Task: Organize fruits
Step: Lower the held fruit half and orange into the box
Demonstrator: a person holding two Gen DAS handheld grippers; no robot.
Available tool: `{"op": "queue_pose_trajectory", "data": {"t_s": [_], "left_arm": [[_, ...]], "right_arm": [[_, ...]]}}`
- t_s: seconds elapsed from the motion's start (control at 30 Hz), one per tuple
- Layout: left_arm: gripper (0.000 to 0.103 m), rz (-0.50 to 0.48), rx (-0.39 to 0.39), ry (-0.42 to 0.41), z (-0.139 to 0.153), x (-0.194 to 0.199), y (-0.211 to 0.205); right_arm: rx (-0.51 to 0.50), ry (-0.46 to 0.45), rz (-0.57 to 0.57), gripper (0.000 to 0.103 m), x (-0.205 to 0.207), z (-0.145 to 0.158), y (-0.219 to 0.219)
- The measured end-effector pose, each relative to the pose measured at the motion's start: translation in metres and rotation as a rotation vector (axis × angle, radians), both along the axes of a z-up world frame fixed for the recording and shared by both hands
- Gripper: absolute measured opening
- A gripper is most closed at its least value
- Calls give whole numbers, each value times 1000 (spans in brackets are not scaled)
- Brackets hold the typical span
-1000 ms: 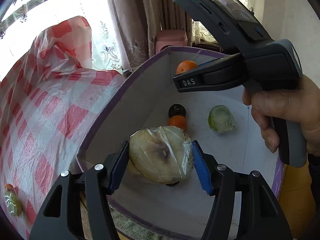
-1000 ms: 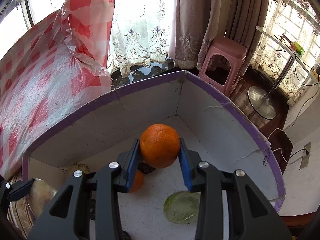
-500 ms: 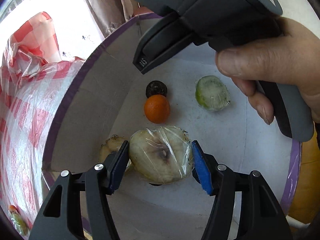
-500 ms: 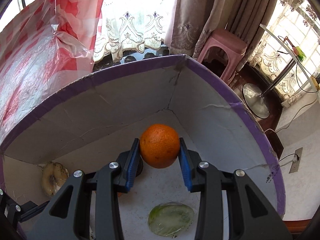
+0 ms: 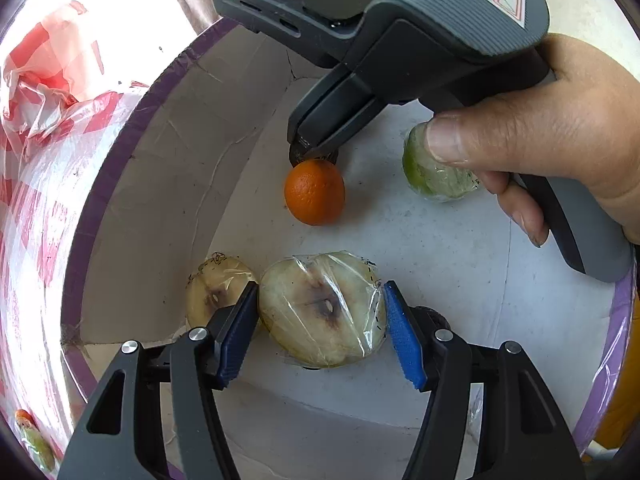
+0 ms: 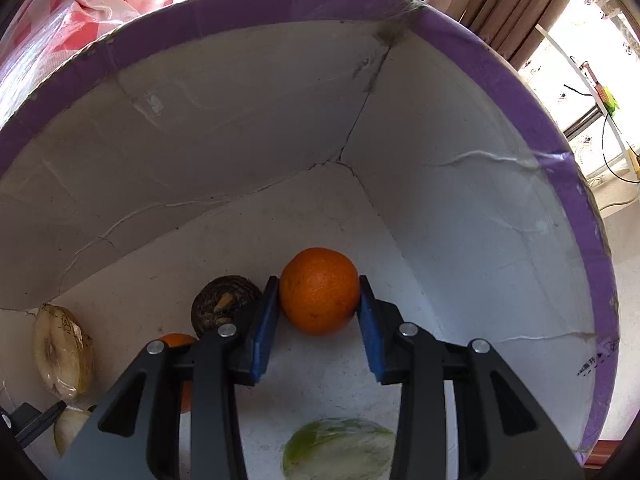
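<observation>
Both grippers are down inside a white box with a purple rim [image 5: 104, 184]. My left gripper [image 5: 322, 324] is shut on a plastic-wrapped pale fruit half [image 5: 324, 308], held just above the box floor. My right gripper [image 6: 318, 322] is shut on an orange [image 6: 319, 290], low over the floor near the far corner. On the floor lie a second orange [image 5: 315, 192], a dark round fruit [image 6: 224, 304], a wrapped green fruit half [image 5: 436, 176] and another wrapped pale half [image 5: 212, 292]. The right gripper's body [image 5: 400, 40] fills the top of the left wrist view.
The box walls [image 6: 240, 128] close in on all sides. A red-and-white checked plastic cloth [image 5: 32, 184] lies left of the box. Two more fruits [image 5: 34, 436] lie on it at the lower left. Curtains and a window stand behind.
Both grippers have dropped deeper into the box with their fruits still held. The right gripper's orange is now close to the box floor, beside the dark fruit.
</observation>
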State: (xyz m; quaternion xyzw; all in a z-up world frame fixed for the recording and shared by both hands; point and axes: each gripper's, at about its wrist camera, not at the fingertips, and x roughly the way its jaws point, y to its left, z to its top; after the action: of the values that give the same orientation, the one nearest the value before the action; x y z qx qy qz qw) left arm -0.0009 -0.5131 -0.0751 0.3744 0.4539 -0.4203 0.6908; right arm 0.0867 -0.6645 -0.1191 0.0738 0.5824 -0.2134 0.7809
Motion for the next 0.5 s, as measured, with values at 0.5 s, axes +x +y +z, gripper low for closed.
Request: {"op": "queue_pose_trajectory", "data": {"t_s": [0.5], "left_arm": [[75, 33, -46, 29, 5, 27, -9]], "right_arm": [[-56, -3, -12, 77, 1, -3, 7]]}}
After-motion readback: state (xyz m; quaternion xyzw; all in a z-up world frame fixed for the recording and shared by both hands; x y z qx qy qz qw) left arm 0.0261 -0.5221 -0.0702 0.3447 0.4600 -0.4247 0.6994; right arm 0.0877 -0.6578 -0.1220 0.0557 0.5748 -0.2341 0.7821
